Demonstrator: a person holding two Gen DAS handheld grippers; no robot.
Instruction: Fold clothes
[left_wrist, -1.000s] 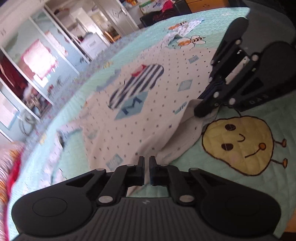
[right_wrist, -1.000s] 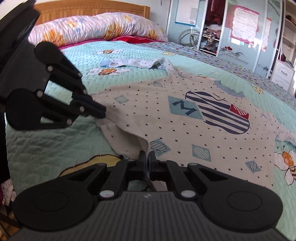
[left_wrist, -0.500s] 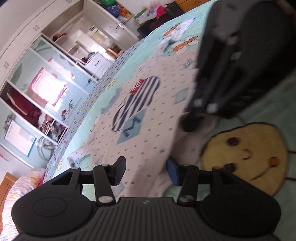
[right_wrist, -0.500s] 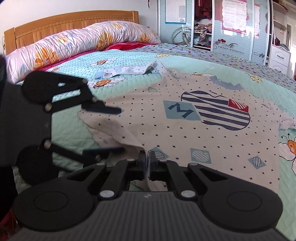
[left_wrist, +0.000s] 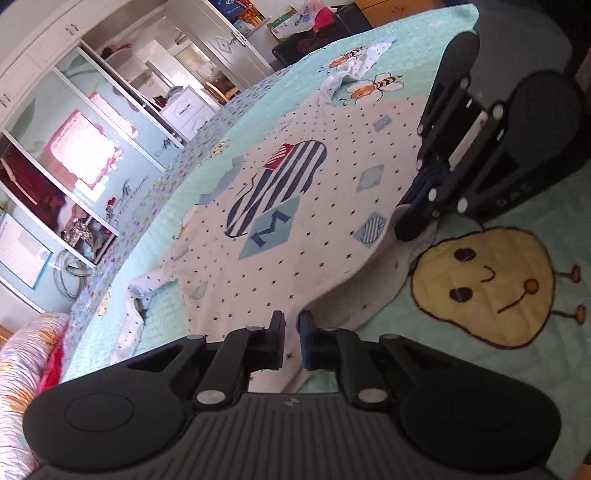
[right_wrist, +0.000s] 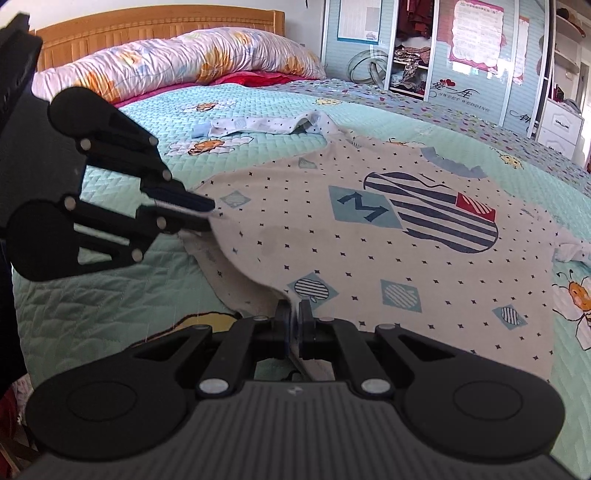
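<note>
Bedroom, mint quilted bedspread (left_wrist: 480, 376) as work surface; wardrobe shelving runs 9 to 11 o'clock in the left wrist view. A white dotted shirt (left_wrist: 295, 229) with a striped patch lies front up, spread flat mid-frame. Left gripper (left_wrist: 291, 341) at 6 o'clock: jaws nearly together, hem cloth pinched between them. Right gripper (left_wrist: 413, 221) at 3 o'clock, closed on the same hem, which arches off the bed between the two. Gripping at two spaced points likely keeps the edge taut for carrying over.

Right wrist view: headboard and flowered pillow (right_wrist: 177, 62) at 11 o'clock. Right gripper (right_wrist: 294, 325) at 6 o'clock, jaws clamped on the hem; left gripper (right_wrist: 207, 206) at 9 o'clock, pinching the hem corner. Sleeves trail at 12 and 3 o'clock.
</note>
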